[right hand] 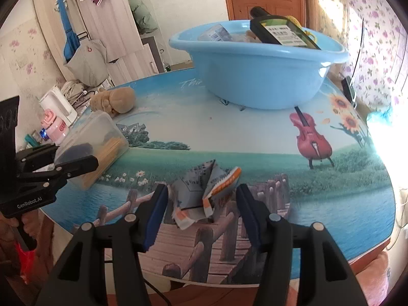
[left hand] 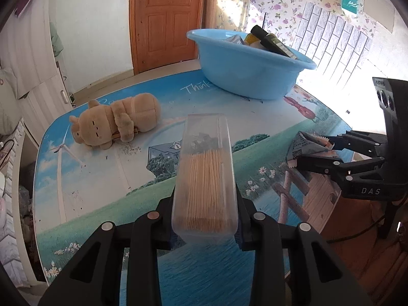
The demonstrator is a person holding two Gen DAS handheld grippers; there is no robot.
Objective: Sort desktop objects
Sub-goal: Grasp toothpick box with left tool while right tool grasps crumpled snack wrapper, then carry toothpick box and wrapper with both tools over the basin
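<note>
My left gripper [left hand: 205, 216] is shut on a clear plastic box of toothpicks [left hand: 205, 176] and holds it above the table; the box also shows in the right wrist view [right hand: 94, 142]. My right gripper [right hand: 201, 201] is open with its fingers on either side of a crumpled grey and orange snack packet [right hand: 204, 191] that lies on the table near the front edge; the packet shows in the left wrist view [left hand: 306, 145]. A blue basin [left hand: 247, 68] holding a dark bottle [left hand: 272, 40] and other items stands at the back. A tan plush toy [left hand: 117, 119] lies at the left.
The round table [right hand: 229, 137] has a printed landscape top. A white kettle [right hand: 58, 104] and a pink bottle [right hand: 54, 125] stand beyond its left edge. A wooden door [left hand: 165, 20] is behind.
</note>
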